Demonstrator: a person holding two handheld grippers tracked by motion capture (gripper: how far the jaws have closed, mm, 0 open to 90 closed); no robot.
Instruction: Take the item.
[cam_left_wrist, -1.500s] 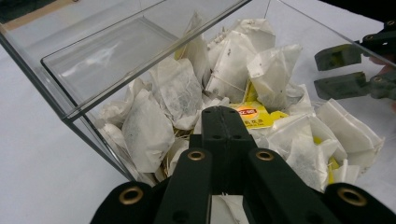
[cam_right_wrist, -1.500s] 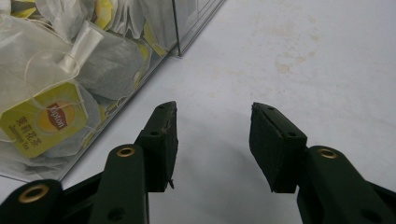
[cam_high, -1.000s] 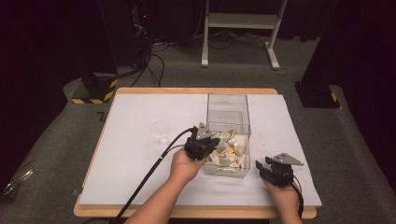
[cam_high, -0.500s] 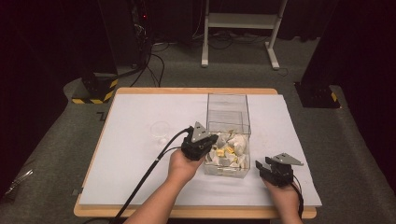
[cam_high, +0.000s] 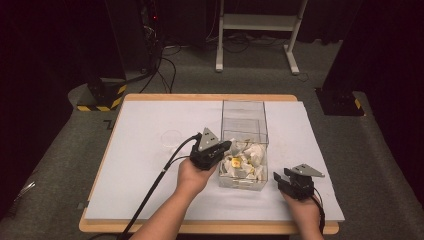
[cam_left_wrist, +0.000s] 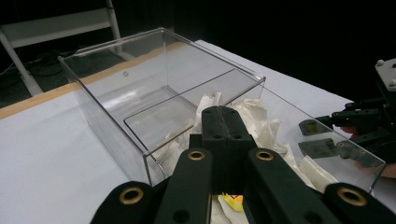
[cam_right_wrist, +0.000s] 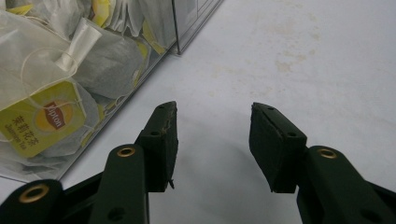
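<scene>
- High view: A person worked two hand-held tools over a white-covered counter (cam_high: 150, 150). The left claw (cam_high: 223, 147), pressed together, hung at the 9 o'clock rim of a clear two-compartment box (cam_high: 244, 145) standing right of the counter's centre. The near compartment held a heap of tea bags (cam_high: 245, 159); the far compartment, toward 12 o'clock, looked empty. A small clear round dish (cam_high: 171, 137) sat at about 9 o'clock from the box, apart from it and apparently with nothing in it. The right claw (cam_high: 281, 179) rested on the counter at roughly 4 o'clock from the box, just beside its corner. By the look of things the job was at an early stage: every bag seen lay in the box.
- Left gripper view: The left claw (cam_left_wrist: 227, 122) stood with its jaws closed flat against each other above the pile of tea bags (cam_left_wrist: 261, 126), a yellow tag (cam_left_wrist: 232, 201) peeking out beneath the tool. Whether anything was caught at the very tips could not be told. The far compartment (cam_left_wrist: 159, 116) showed bare floor. The other tool (cam_left_wrist: 355, 135) waited at 3 o'clock beyond the clear wall.
- Right gripper view: The right claw (cam_right_wrist: 212, 119) was spread apart over bare counter (cam_right_wrist: 280, 51), nothing between its jaws. At 10 o'clock, tea bags (cam_right_wrist: 93, 60) pressed against the box's wall, one with a yellow Lipton tag (cam_right_wrist: 39, 121). A pick, judged from this, was yet to be made.
</scene>
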